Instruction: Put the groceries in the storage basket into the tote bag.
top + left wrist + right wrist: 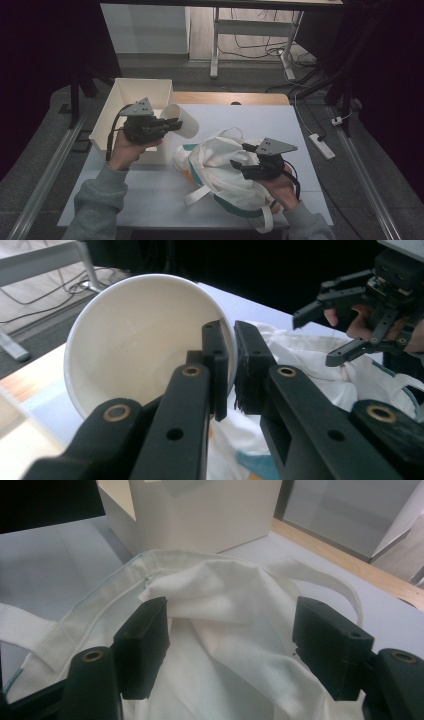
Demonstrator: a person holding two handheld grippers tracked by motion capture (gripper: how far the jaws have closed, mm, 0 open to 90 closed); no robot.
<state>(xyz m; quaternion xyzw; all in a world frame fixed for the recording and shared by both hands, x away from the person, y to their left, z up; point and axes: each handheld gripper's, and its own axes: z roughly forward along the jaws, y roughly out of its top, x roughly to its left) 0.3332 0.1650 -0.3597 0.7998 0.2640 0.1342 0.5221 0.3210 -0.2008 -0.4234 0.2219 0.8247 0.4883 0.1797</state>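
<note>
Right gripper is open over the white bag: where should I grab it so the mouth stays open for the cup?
Take the bag's hemmed rim fold, standing up between the open right gripper jaws. Come from above, one jaw either side; the raised double edge looks firmer than the slack cloth below.

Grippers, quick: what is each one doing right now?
Left gripper: shut on the rim of the white paper cup.
Right gripper: open over the white cloth bag.

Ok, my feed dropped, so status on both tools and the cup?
Left tool shut on paper cup rim, cup tilted. Right tool open over white bag. Bin behind; nothing blocking.
</note>
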